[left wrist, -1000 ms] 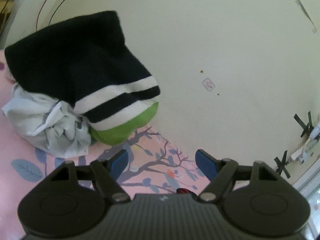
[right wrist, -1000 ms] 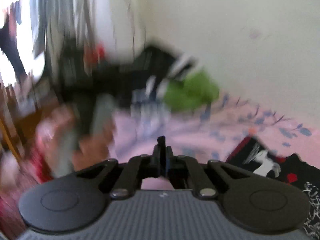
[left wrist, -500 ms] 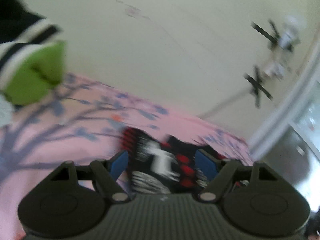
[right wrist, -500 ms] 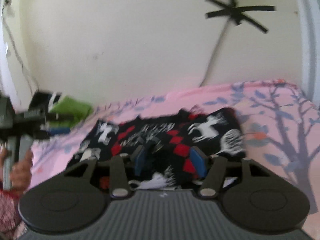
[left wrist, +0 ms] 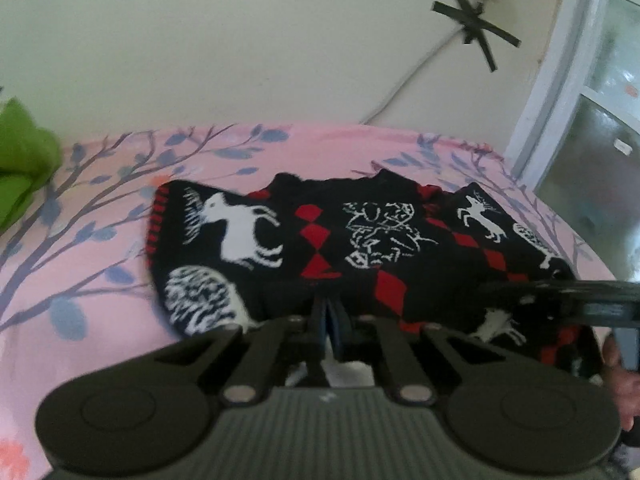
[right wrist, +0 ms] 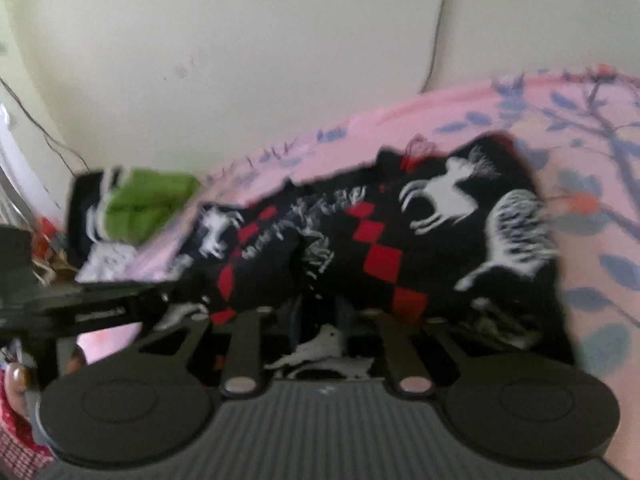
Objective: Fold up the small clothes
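Sweater (left wrist: 360, 236), black knit with white deer and red diamond pattern, lies spread on the pink bedsheet (left wrist: 100, 216) printed with blue-grey branches and leaves. In the left wrist view it occupies the centre of the frame, running from the centre left to the right edge; in the right wrist view it fills the centre and centre right.

Left gripper (left wrist: 329, 320) sits at the lower centre of its own view. Its jaws are clenched together at the near hem of the sweater; the frame does not settle whether fabric is pinched between the blue pads. The same tool appears at the lower left of the right wrist view, carried by a hand (right wrist: 18, 380) at the left edge.

Right gripper (right wrist: 316, 312) sits at the lower centre of its own view. Its jaws are closing, with the near edge of the sweater bunched between them; the fingertips are hidden under the fabric, so contact of the pads cannot be confirmed. This tool enters the left wrist view from the right edge.

Green cloth (left wrist: 24, 160) lies at the left edge of the left wrist view, against the cream wall (left wrist: 260, 48). Crossed black tape (left wrist: 476, 24) holds a cable at the upper right.
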Demonstrator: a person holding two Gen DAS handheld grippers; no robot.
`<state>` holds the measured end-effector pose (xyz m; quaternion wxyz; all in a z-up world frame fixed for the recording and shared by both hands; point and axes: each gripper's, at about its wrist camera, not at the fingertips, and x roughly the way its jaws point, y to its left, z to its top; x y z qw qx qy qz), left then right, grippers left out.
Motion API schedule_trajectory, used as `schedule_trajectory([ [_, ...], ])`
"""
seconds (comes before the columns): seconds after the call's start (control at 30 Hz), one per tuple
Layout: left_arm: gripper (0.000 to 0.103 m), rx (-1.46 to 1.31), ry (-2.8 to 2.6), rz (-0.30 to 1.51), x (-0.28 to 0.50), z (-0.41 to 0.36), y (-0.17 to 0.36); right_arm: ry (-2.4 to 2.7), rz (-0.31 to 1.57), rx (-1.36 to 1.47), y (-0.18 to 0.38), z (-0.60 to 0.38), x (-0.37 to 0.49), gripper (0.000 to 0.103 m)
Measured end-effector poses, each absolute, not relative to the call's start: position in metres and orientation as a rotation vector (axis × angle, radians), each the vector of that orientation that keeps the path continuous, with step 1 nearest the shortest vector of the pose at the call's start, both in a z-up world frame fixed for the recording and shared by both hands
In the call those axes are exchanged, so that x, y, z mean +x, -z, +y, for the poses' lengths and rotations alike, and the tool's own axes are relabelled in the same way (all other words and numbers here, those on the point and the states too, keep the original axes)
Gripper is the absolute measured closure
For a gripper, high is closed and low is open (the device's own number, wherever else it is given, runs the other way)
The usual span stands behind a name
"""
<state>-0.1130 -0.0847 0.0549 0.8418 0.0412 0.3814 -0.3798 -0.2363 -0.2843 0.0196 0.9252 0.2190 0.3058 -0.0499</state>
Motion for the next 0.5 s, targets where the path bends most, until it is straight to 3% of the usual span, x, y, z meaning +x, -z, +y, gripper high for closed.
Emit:
schedule_trajectory([
  [0.03,0.095,0.078,0.803,0.788,-0.118,-0.078,-0.062,0.1,0.585,0.427,-0.028,-0.284,-0.253,0.063],
  [0.17,0.071,0.018,0.85,0.718,-0.146,-0.028,-0.089,0.094,0.511,0.405,-0.049,-0.291,-0.33,0.062],
  [0.5,0.059,0.022,0.912,0.748,-0.234,0.044,-0.083,0.16,0.528,0.441,-0.036,-0.278,-0.489,0.061],
])
